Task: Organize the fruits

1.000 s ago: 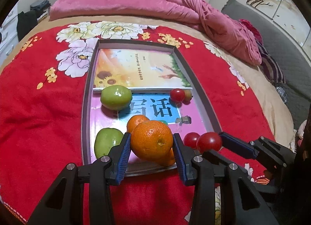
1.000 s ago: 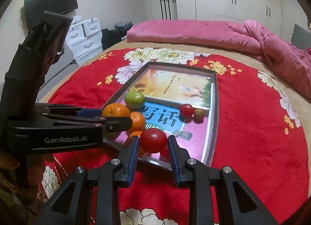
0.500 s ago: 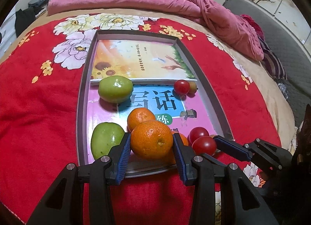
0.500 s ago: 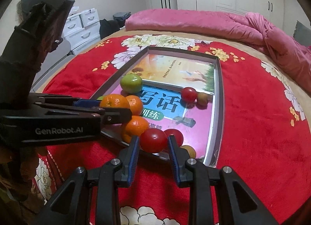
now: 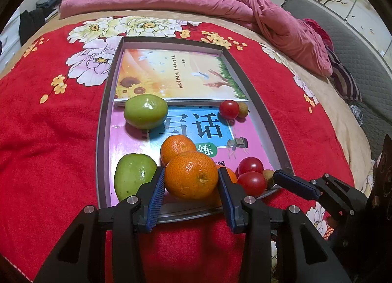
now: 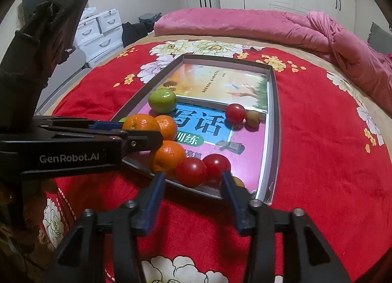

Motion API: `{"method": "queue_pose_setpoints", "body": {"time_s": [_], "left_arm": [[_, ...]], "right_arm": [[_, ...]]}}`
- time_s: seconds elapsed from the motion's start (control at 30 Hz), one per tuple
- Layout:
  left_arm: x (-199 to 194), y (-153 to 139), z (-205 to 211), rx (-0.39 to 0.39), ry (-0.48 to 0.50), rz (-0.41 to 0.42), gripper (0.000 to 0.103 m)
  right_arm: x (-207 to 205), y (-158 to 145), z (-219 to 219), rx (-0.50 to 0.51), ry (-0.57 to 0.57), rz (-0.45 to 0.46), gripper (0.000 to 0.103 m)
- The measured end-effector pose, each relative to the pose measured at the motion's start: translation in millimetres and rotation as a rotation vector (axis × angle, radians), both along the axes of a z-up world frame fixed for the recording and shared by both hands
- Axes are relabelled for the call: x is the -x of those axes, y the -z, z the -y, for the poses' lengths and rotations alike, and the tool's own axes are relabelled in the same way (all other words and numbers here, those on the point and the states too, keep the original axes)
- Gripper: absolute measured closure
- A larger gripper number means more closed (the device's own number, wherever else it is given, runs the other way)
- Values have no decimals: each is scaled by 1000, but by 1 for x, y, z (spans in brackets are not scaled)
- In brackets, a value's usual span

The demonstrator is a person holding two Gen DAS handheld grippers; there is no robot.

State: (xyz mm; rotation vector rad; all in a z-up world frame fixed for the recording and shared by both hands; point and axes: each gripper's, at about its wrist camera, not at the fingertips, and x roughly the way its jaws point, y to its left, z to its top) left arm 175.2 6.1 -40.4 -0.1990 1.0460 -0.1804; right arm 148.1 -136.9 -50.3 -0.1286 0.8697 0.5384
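The left gripper point(image 5: 191, 182) is clamped on an orange point(image 5: 191, 174), held over the tray's point(image 5: 103, 121) near edge, just above two other oranges. The right gripper point(image 6: 193, 185) is opening: its jaws stand clear on either side of a tomato point(image 6: 190, 171) that rests at the tray's near right corner, touching a second tomato point(image 6: 216, 163). The orange pile lies directly ahead of the left gripper, so that hand is nearer for the next placement.
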Motion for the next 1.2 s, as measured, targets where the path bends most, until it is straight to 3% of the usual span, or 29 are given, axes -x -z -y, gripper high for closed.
{"method": "queue_pose_setpoints", "body": {"time_s": [0.5,0.67,1.2], "left_arm": [[1,2,3,0,9,-7,57],[2,1,5,-1,22,-13,50],[8,-3,8,-19,24,-13,42]], "right_arm": [[1,-3,1,5,10,4,53],[1,-3,2,8,13,0,53],[1,-5,10,26,40,14,48]]}}
